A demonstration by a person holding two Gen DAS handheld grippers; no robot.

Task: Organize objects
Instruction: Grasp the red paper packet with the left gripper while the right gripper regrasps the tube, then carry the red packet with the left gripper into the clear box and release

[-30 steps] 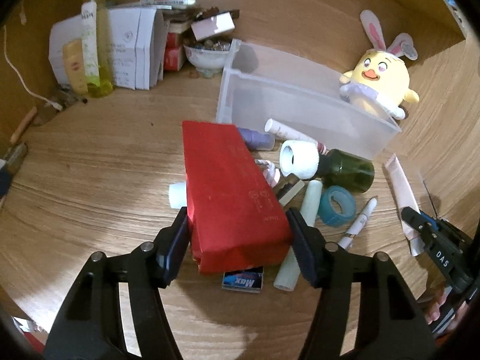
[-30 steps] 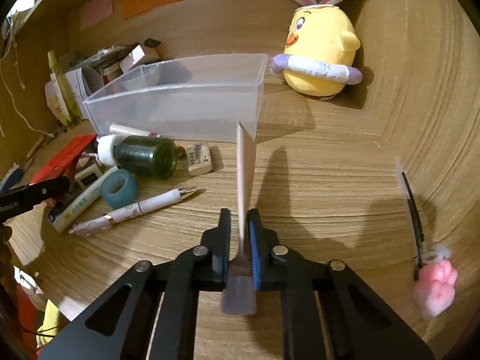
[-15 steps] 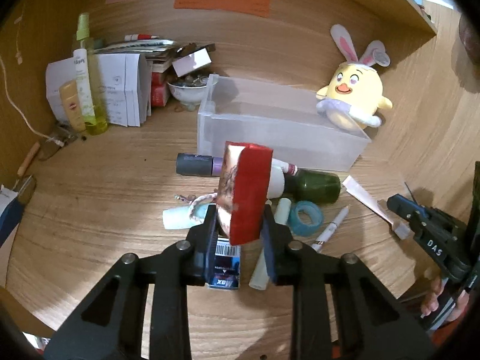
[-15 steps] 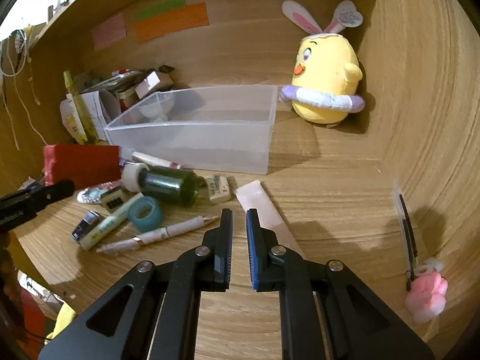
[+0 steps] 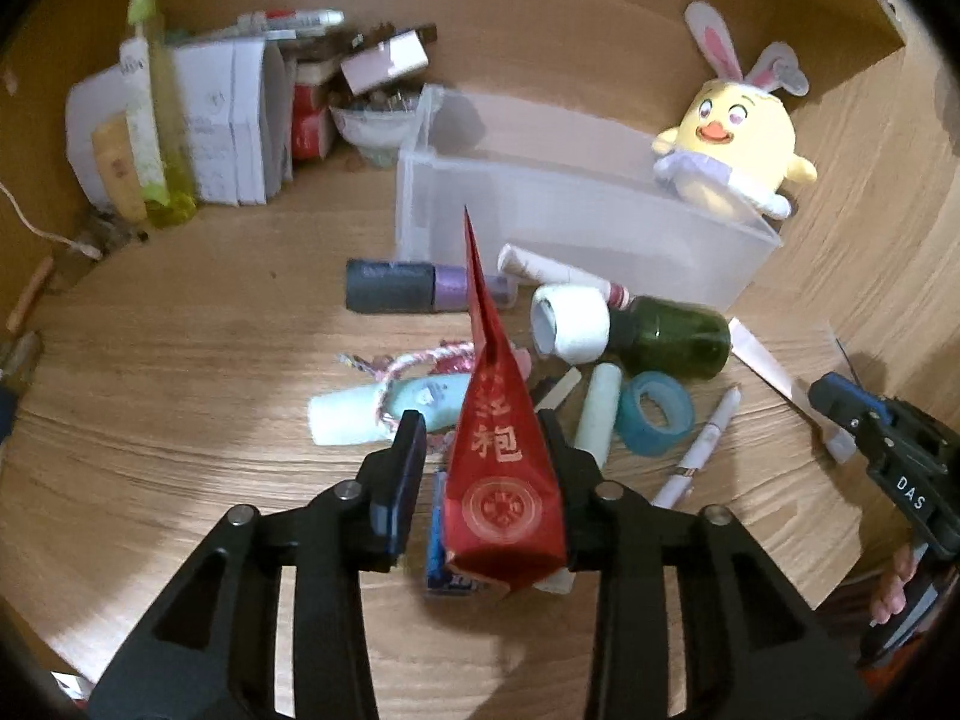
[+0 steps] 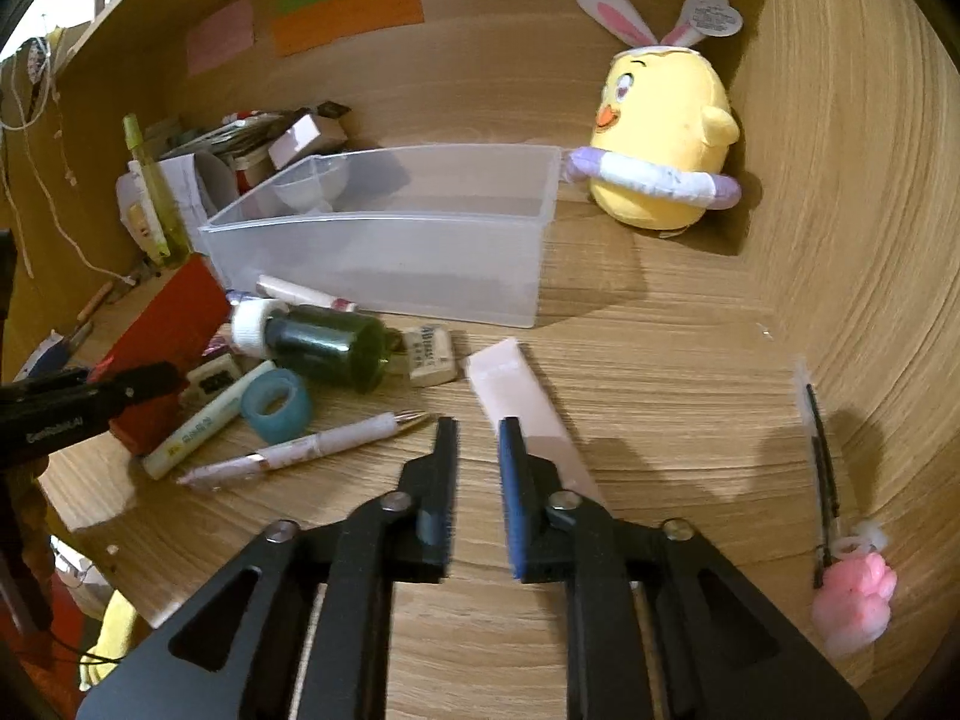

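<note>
A red box (image 5: 498, 468) stands tilted on its edge between the fingers of my left gripper (image 5: 480, 426). It leans on the right finger, and a gap shows at the left pad as the jaws are opening. From the right wrist the same box (image 6: 174, 324) shows behind the left fingertip (image 6: 138, 384). My right gripper (image 6: 478, 429) hangs over the desk with nothing between its jaws, which are opening. A pale pink strip (image 6: 522, 396) lies flat just beyond its right finger. The clear plastic bin (image 6: 384, 252) stands behind.
A green bottle (image 6: 330, 348), teal tape roll (image 6: 276, 405), pen (image 6: 312, 450), eraser (image 6: 429, 354) and tubes crowd the desk before the bin. A yellow plush chick (image 6: 660, 132) sits back right, and a pink paw pen (image 6: 852, 594) lies far right. Papers and bottles (image 5: 180, 132) stand back left.
The left gripper closed on the flat red box and tipped it up on edge, then its jaws eased. The right gripper let go of the upright pale strip, which now lies flat.
</note>
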